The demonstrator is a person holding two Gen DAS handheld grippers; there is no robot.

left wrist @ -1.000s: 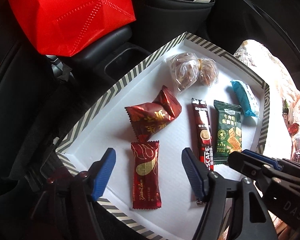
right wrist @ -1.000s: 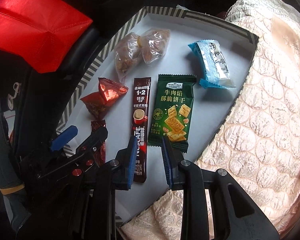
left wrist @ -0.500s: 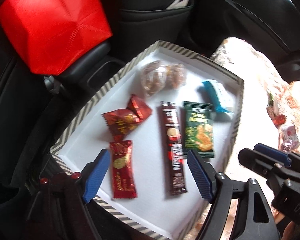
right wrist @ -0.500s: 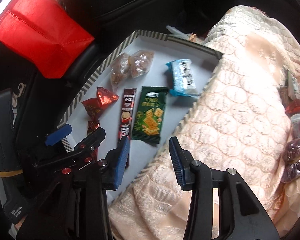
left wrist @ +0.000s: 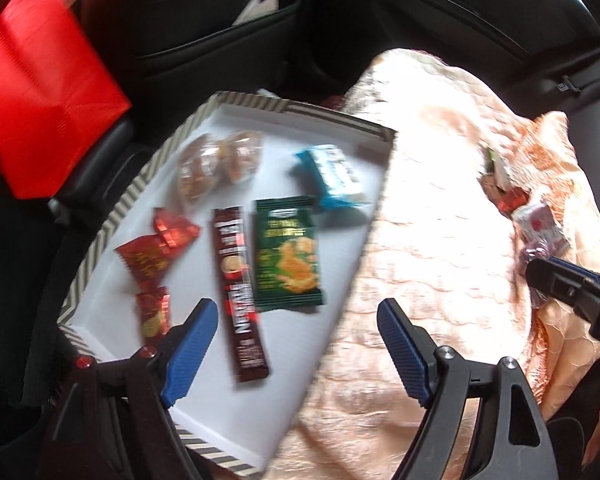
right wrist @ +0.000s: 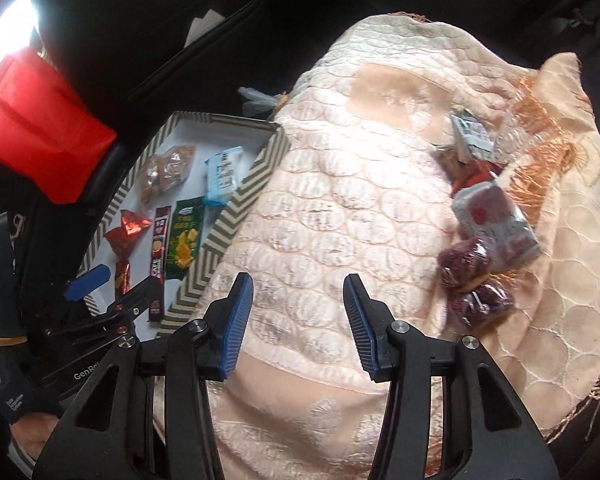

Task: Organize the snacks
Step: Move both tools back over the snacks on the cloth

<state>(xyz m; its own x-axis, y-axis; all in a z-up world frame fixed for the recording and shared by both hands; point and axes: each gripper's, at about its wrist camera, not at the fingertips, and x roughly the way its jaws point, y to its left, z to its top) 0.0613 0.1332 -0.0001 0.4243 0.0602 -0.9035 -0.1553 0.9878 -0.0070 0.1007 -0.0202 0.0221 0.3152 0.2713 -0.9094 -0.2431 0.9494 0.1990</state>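
Quilted cloth (right wrist: 340, 208): a peach, scale-patterned cover filling the middle and right of both views, draped over a mound; the right wrist view shows its fringed edge at 2 o'clock, which the left wrist view largely blurs.
Red bag (left wrist: 36, 112): at 10 o'clock in both views, on dark car-interior surfaces beside the tray.
Tray (left wrist: 100, 236): a white-floored box with a chevron-striped rim, its right edge touching the cloth; the left wrist view shows it large and central-left, the right wrist view small at 9 o'clock.
Left gripper (left wrist: 296, 344): blue-padded jaws opening, wide apart, with nothing between them; it hangs over the tray's 5 o'clock corner and the cloth edge. In the right wrist view only one blue pad and the black frame show at 8 o'clock.
Right gripper (right wrist: 298, 320): jaws opening, parted, nothing between them, above bare cloth. The left wrist view catches just its dark tip at 3 o'clock.
Loose snack pile (right wrist: 484, 224): on the cloth at 3 o'clock of the right wrist view, well apart from the tray: a white-and-red packet, dark red wrapped sweets, a grey packet. The left wrist view shows it smaller and blurred.
Coffee stick (left wrist: 240, 292): in the tray, lying lengthwise, just beside the green cracker packet (left wrist: 288, 256).
Blue packet (left wrist: 332, 176): at the tray's 1 o'clock.
Clear-wrapped pastries (left wrist: 216, 164): at the tray's 11 o'clock.
Red wrapped candies (left wrist: 156, 248): along the tray's left rim.
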